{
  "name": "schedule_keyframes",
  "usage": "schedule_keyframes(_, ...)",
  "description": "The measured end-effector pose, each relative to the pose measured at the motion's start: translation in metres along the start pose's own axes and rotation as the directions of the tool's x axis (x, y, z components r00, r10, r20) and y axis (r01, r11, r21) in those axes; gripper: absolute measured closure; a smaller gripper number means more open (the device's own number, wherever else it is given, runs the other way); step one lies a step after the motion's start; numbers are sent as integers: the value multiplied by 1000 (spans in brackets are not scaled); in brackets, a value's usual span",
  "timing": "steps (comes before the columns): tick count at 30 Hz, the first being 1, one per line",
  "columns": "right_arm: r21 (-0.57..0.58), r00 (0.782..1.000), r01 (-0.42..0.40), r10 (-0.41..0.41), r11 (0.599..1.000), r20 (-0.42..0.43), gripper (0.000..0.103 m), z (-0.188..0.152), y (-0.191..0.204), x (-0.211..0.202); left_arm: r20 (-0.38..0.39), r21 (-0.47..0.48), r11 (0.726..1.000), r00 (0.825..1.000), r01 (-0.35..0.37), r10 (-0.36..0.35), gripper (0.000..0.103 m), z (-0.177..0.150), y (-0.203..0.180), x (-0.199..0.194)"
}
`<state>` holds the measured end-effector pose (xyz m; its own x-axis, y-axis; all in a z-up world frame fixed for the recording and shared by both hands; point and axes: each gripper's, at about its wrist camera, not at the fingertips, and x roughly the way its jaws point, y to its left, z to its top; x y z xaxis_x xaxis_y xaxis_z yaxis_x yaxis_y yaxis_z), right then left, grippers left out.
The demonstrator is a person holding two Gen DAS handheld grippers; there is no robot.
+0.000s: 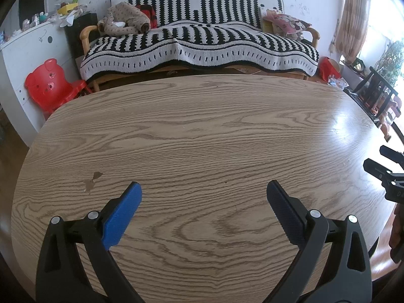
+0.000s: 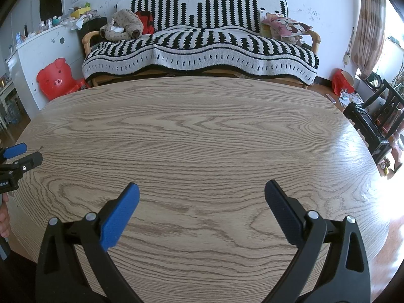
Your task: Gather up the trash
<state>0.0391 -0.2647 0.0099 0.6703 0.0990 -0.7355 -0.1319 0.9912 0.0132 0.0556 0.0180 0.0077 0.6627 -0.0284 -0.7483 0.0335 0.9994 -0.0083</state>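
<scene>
My left gripper point(image 1: 203, 189) is open and empty, held a little above the wooden table point(image 1: 202, 131) near its front edge. My right gripper point(image 2: 202, 189) is open and empty too, also above the table's near side. Each gripper shows at the edge of the other's view: the right one in the left wrist view point(image 1: 383, 166), the left one in the right wrist view point(image 2: 20, 156). No trash shows on the tabletop in either view. A small chipped mark point(image 1: 92, 180) is on the table surface left of my left gripper.
Behind the table stands a sofa point(image 2: 202, 48) under a black-and-white blanket. A red child's chair point(image 2: 59, 78) is at the left by a white cabinet point(image 2: 43, 58). A dark wooden chair point(image 2: 378, 118) and floor clutter are at the right.
</scene>
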Motion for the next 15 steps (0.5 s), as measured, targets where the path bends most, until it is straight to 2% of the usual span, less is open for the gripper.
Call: schedule_keyframes(15,0,1000,0,0,1000,-1,7,0,1,0,-1,-2,1000,1000,0,0,7,-1,-1,-1)
